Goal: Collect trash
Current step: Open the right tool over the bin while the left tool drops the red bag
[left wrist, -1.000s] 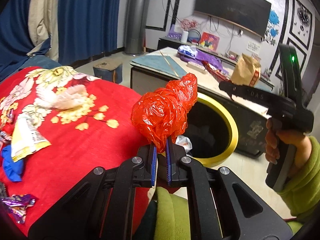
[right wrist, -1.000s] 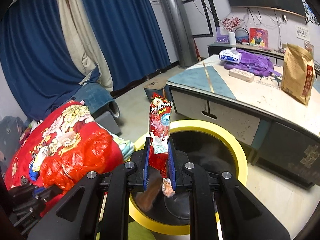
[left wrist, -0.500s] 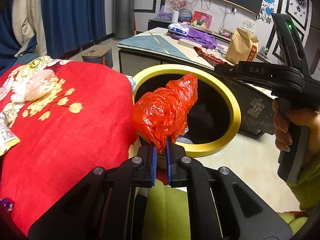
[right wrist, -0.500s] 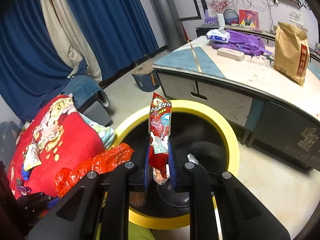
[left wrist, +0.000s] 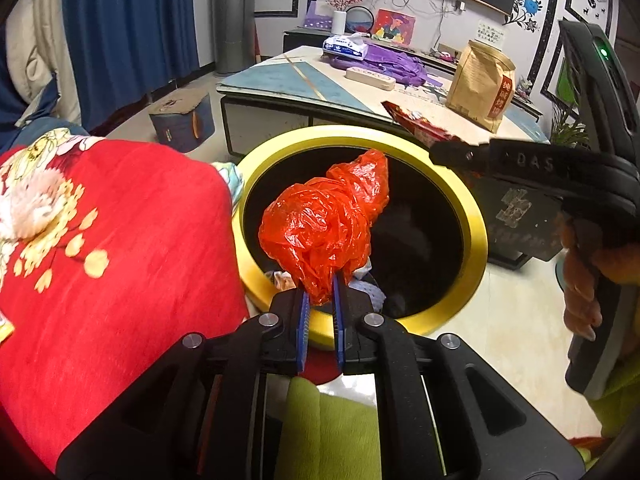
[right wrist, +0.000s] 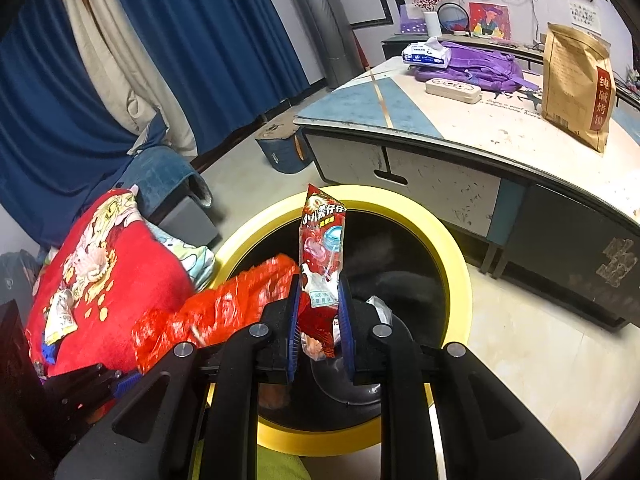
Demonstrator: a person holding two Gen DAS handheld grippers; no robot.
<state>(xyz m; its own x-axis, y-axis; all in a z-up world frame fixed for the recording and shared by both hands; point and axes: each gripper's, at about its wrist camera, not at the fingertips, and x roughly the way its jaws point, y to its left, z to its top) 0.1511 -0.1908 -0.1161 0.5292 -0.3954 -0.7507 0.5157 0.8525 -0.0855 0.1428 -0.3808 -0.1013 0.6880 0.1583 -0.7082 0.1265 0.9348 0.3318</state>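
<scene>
Both tools are loaded and sit over the bin (left wrist: pixel 478 236), a round black tub with a yellow rim, on the floor between the red flowered blanket (left wrist: pixel 120 240) on the left and the low table (right wrist: pixel 460 128) at the far right.

Left gripper (left wrist: pixel 319 308): clenched on the bottom tail of a crumpled red plastic bag (left wrist: pixel 324 228). The bag stands up from the jaws over the near-left part of the bin opening. Looks very light, soft and crinkly, no stiffness; holding a bunched fold at the base is the right grip, since a single thin layer could slip or tear. Probably falls slowly and may cling to the blue pads when let go.

Right gripper (right wrist: pixel 320 320): clenched on a red snack wrapper (right wrist: pixel 322 256), held near its lower end, the top standing upright over the bin mouth. A flat film pouch, light, glossy and likely slippery, a bit stiffer than the bag. A grip across the flat faces suits it.

Some pale scraps already lie inside the bin. More wrappers (right wrist: pixel 60 316) lie on the blanket at the far left, so the task looks partway done.

Judgement: next move is opening both over the bin. Risk: the bag drifting onto the rim or the blanket.
</scene>
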